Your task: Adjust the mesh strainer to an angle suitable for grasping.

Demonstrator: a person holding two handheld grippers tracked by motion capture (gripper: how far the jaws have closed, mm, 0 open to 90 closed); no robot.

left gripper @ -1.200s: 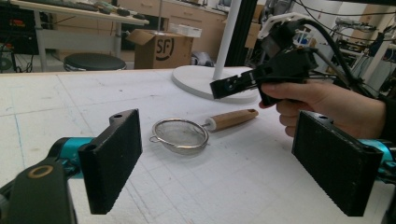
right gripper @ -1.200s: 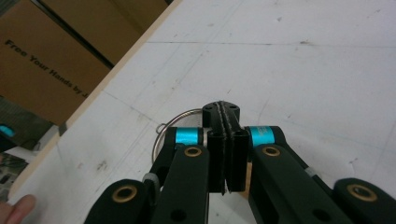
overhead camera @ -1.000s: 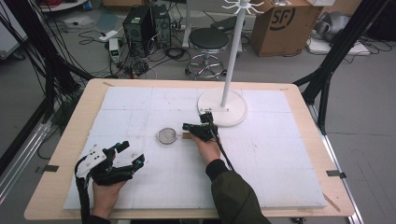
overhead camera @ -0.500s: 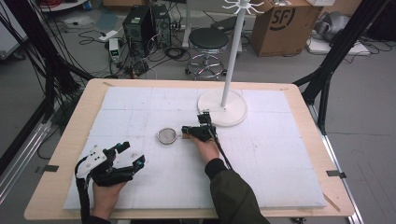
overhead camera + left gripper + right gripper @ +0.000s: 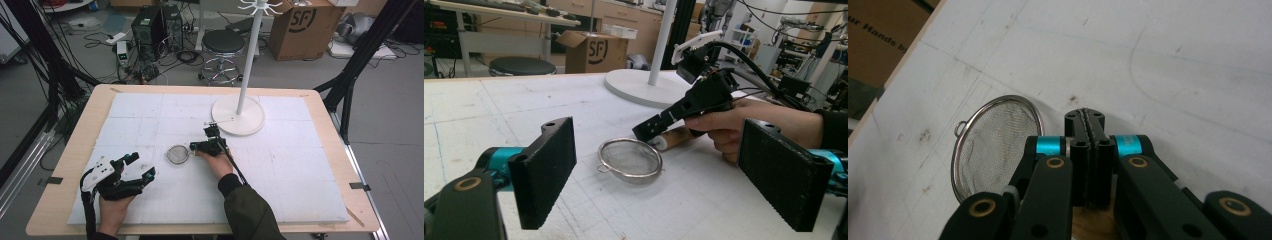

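Wire-mesh strainer (image 5: pixel 178 154) lies mid-surface, at nine o'clock of the right tongs (image 5: pixel 196 147), which are pressed together over its wooden handle (image 5: pixel 672 138), probably to lift it. Left tongs (image 5: pixel 141 166) rest spread, idle.

- The black two-jaw left gripper (image 5: pixel 139 166) is carrying a grey three-cornered plate and wide, textured rectangular pads (image 5: pixel 547 172) on teal-ringed links.
- The black two-jaw right gripper (image 5: pixel 1088 131) is showing teal bands and brass-coloured pivot screws, and is trailing a black cable.
- The person's right arm is wearing a dark olive sleeve (image 5: pixel 248 212).
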